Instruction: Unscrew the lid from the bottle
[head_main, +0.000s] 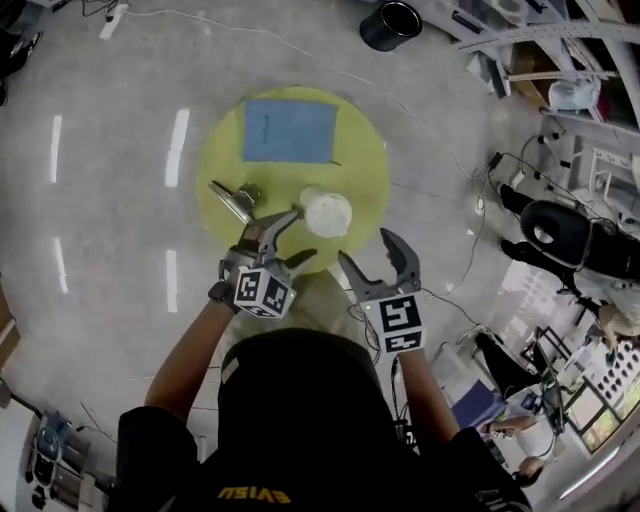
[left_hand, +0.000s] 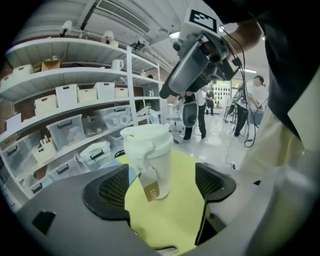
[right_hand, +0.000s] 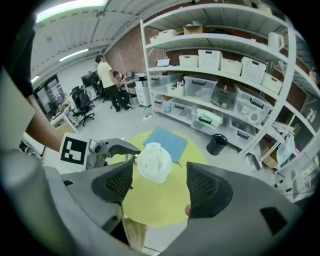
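White bottle (left_hand: 147, 160): upright on the yellow table (head_main: 360, 150), lid (left_hand: 146, 134) on, tan tag (left_hand: 150, 189) hanging at its side.
Left gripper (left_hand: 162, 172): jaws spread wide, pinching nothing. The bottle stands just ahead, in line with the gap, and the pads are clear of it.
Right gripper (right_hand: 160, 170): jaws spread, empty. The bottle is ahead and below, toward the jaw nearer the left gripper, and apart from it.
Blue mat (head_main: 289, 131): flat on the table, beyond the bottle from both grippers.
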